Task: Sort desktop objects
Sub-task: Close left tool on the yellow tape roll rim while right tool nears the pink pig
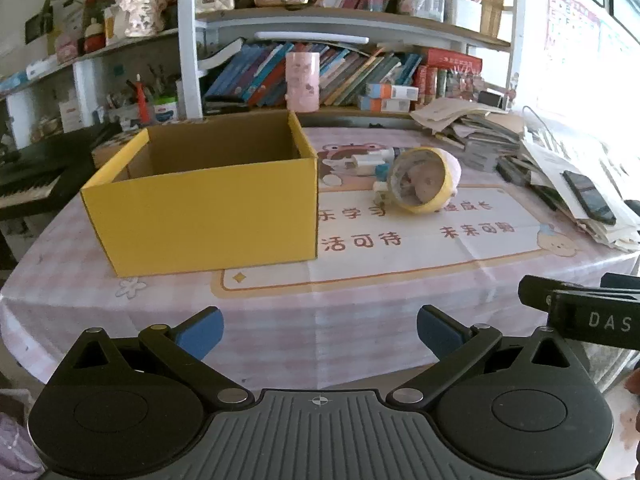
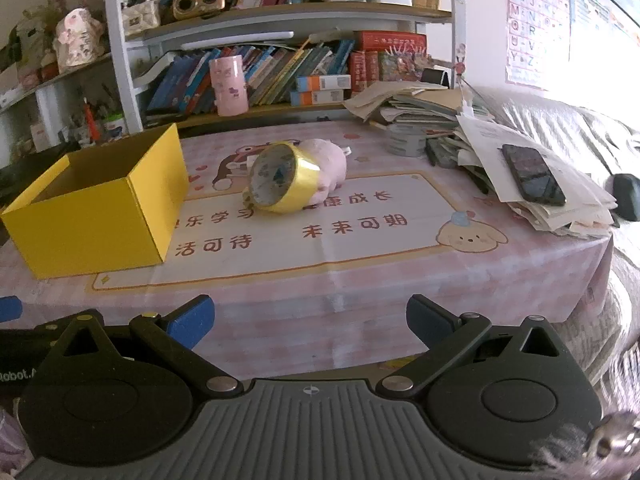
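Note:
An open, empty-looking yellow cardboard box (image 1: 208, 204) stands on the left of the table; it also shows in the right wrist view (image 2: 96, 220). To its right a yellow tape roll (image 1: 420, 184) leans against a pink plush toy (image 1: 452, 168), with small white items (image 1: 368, 160) behind. In the right wrist view the tape roll (image 2: 280, 180) and plush (image 2: 326, 164) lie mid-table. My left gripper (image 1: 320, 332) is open and empty at the table's front edge. My right gripper (image 2: 310, 320) is open and empty, also at the front edge.
A pink printed tablecloth (image 1: 360, 312) covers the table. A messy stack of papers and books (image 2: 480, 136) with a black phone (image 2: 534, 174) on top fills the right side. A bookshelf (image 1: 340, 76) with a pink cup (image 1: 303, 80) stands behind. A keyboard piano (image 1: 28, 184) is at left.

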